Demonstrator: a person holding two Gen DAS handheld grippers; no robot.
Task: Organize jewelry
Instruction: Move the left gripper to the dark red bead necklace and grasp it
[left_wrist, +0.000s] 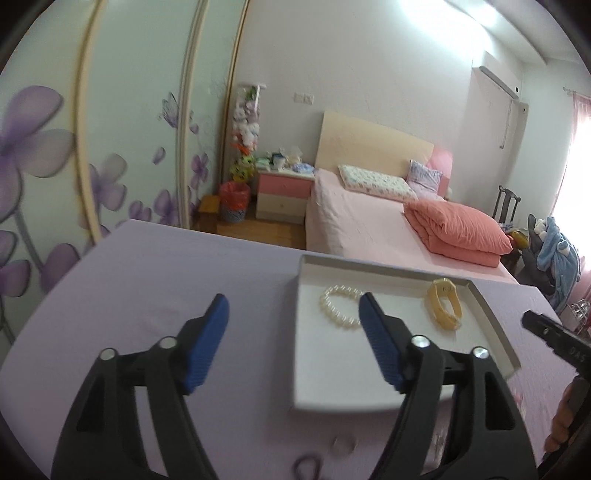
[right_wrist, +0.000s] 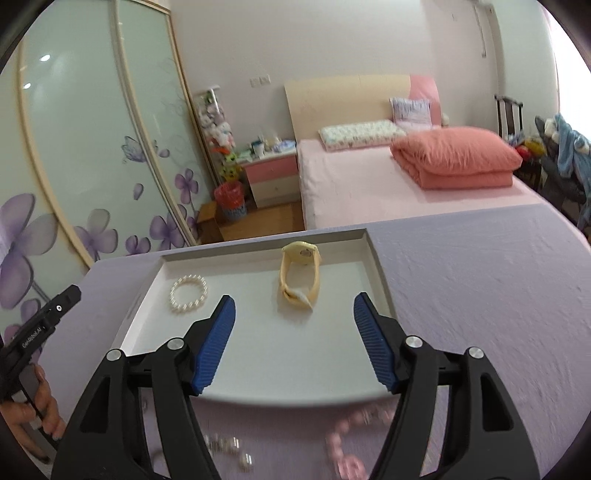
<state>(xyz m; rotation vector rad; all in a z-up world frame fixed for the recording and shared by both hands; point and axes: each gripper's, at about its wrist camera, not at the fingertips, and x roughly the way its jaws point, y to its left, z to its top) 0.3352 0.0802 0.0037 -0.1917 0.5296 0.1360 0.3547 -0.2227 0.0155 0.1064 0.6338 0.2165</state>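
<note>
So far two pieces lie in the white tray (right_wrist: 373, 258): a pearl bracelet (right_wrist: 188, 293) at its left and a yellow watch (right_wrist: 299, 275) near the middle, well apart. Judging by this, the task is partly done. Left on the lilac surface (right_wrist: 480, 277), along the bottom of the right wrist view, are a blurred pink bracelet (right_wrist: 349, 443) and some small pale beads (right_wrist: 232, 446). The right gripper (right_wrist: 294, 341) has its jaws wide apart and empty, the watch just beyond them. The left gripper (left_wrist: 293, 341) is likewise wide and empty, its right jaw overlapping the pearl bracelet in the frame.
</note>
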